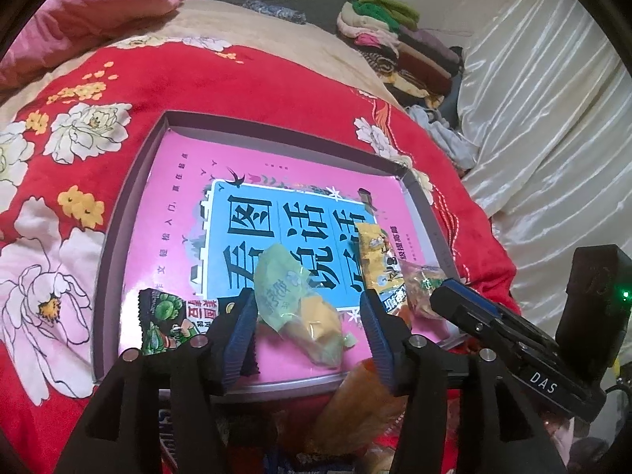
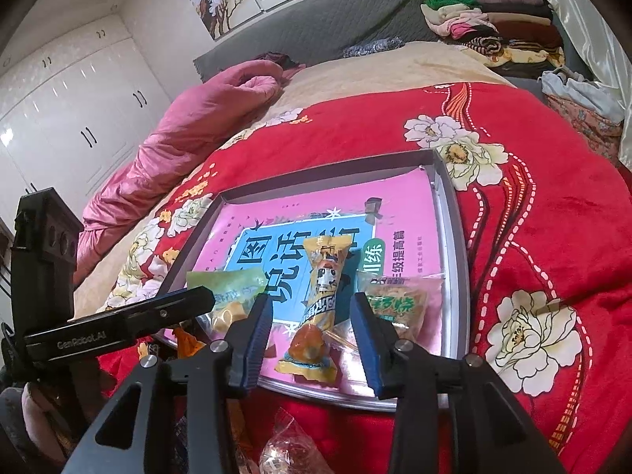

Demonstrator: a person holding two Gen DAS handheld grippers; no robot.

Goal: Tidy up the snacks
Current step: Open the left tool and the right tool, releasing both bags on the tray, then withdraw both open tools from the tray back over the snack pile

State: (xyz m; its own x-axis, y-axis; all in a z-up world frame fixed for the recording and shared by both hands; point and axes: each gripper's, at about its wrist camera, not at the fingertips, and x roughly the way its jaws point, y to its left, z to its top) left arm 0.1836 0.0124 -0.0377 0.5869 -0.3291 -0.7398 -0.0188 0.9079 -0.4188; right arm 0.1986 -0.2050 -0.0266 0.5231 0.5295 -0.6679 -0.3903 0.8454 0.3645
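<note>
A shallow grey box with a pink and blue book cover inside lies on the red floral blanket; it also shows in the right wrist view. In it lie a pale green snack packet, a yellow packet, a dark green packet and a clear packet of orange snacks. My left gripper is open, with the pale green packet between its fingers. My right gripper is open around the yellow packet.
Loose snack packets lie on the blanket in front of the box: an orange one and a clear wrapped one. A pink quilt lies to the left, folded clothes at the back right, a white curtain on the right.
</note>
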